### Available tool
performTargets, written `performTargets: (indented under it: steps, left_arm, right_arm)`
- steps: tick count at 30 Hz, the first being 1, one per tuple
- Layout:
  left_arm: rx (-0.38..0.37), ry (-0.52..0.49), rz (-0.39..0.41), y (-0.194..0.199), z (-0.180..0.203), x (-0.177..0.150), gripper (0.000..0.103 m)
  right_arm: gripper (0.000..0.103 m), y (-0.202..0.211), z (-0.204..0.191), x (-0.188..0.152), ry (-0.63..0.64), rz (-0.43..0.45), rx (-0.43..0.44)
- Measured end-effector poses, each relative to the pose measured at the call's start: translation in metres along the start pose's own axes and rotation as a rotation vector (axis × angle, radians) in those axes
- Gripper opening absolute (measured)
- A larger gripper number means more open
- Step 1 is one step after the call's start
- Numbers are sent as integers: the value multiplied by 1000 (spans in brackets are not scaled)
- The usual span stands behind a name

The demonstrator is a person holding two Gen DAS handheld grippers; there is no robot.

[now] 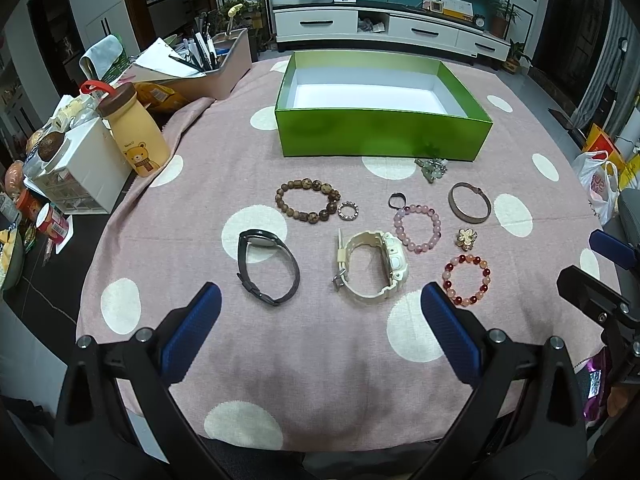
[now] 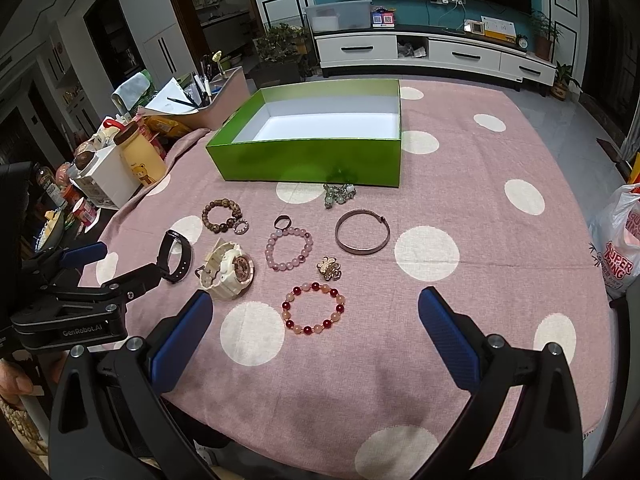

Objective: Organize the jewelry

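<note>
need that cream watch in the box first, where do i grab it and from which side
Grip the cream watch across the strap loop, coming from above. It lies on its side with the band curved open, so one finger can likely drop inside the loop and one outside. The bulky case looks harder to pinch.

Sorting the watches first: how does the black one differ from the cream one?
The black watch has a slim, thin strap; the cream watch is chunky, with a thick ridged strap. The black watch lies left of the cream watch. Both rest on their sides on the tablecloth, outside the green box.
</note>
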State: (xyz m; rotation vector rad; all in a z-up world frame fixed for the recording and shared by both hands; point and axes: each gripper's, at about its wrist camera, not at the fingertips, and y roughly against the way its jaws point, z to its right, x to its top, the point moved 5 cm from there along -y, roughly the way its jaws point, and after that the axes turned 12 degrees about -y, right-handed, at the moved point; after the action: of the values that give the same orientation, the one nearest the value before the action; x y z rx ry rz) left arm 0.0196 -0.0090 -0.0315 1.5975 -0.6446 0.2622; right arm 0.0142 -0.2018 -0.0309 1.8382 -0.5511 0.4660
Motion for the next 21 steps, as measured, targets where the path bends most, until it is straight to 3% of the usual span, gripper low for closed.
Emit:
performTargets:
  steps: [21]
  left_arm:
    - [5, 3, -1, -1, -1, -1, 101]
  right_arm:
    - [102, 1, 0, 0, 0, 2, 2]
